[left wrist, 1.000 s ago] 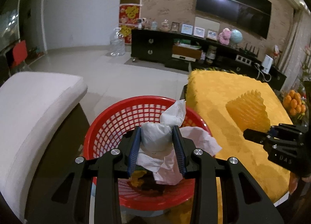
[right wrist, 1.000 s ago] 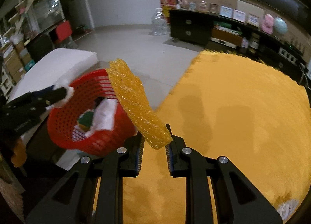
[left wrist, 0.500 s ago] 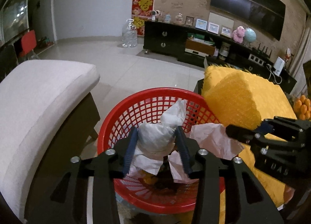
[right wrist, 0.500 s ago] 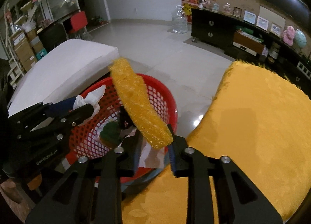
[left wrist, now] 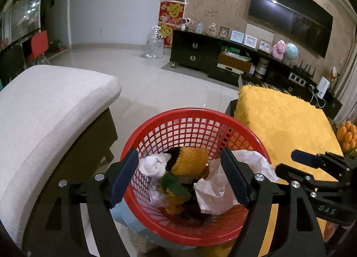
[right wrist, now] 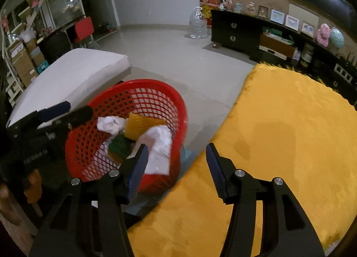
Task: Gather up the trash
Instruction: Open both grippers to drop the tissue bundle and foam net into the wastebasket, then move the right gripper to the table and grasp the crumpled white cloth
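A red mesh basket (left wrist: 156,127) (right wrist: 169,98) stands beside the yellow-covered table (left wrist: 287,127) (right wrist: 290,127). Inside lie a crumpled white tissue wad (left wrist: 154,165) (right wrist: 109,124), a yellow foam net (left wrist: 191,161) (right wrist: 136,126), a larger white paper (left wrist: 214,185) (right wrist: 159,145) and green scraps (left wrist: 174,184). My left gripper (left wrist: 180,174) hangs over the basket, its jaws opening with nothing pressed between them. My right gripper (right wrist: 177,167) is over the basket's near rim and table edge, jaws opening and empty. Each gripper shows at the side of the other's view.
A white cushioned seat (left wrist: 49,109) (right wrist: 73,74) stands left of the basket. A pale blue object (left wrist: 125,216) sits under the basket. Oranges (left wrist: 347,134) lie at the table's far right. A dark cabinet (left wrist: 223,60) and water jug (left wrist: 154,44) stand across the tiled floor.
Both grippers have opened. The tissue wad dropped from the left one and the yellow foam net from the right one, and both now lie in the basket.
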A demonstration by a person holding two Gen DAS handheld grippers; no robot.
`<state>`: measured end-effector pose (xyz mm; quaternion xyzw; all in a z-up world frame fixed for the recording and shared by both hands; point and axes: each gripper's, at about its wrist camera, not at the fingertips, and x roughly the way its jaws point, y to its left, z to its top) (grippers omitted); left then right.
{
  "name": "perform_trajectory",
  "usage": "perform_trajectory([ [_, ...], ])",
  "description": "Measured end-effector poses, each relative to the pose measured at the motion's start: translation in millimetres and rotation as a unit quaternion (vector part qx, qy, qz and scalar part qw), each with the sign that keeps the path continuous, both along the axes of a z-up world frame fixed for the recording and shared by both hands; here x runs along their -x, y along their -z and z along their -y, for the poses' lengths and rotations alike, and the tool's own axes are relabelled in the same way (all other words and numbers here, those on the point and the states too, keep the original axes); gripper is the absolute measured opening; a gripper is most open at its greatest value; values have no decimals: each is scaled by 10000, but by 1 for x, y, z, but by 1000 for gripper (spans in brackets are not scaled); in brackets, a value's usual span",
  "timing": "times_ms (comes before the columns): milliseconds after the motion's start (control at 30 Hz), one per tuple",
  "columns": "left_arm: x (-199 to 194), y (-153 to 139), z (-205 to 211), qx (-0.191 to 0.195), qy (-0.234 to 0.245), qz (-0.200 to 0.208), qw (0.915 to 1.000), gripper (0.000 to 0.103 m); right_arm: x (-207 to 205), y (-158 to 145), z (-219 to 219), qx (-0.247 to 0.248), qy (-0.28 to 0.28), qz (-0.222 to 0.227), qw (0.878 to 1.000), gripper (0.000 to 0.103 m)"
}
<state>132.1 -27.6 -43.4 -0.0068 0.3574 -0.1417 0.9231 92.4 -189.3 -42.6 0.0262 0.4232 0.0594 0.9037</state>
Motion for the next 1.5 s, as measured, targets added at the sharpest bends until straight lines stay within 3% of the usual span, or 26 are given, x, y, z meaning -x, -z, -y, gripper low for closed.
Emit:
perform_trajectory([
  [533,12,4,32,-104,370,87,9992,78,51,18,89,289,1178,39,9926,68],
  [800,24,4,51,-127,717,216,9971,80,77,24,129,265,1665,29,9857,70],
  [1033,33,8,68,-213,952,219,9950,80,113,26,179,326,2250,-16,9738,70],
  [1400,53,14,120,-196,1473,115,9888,80,175,35,259,294,3319,-140,9427,72],
  [1500,62,19,140,-228,1678,33,9856,80,186,41,270,308,3484,-192,9366,77],
])
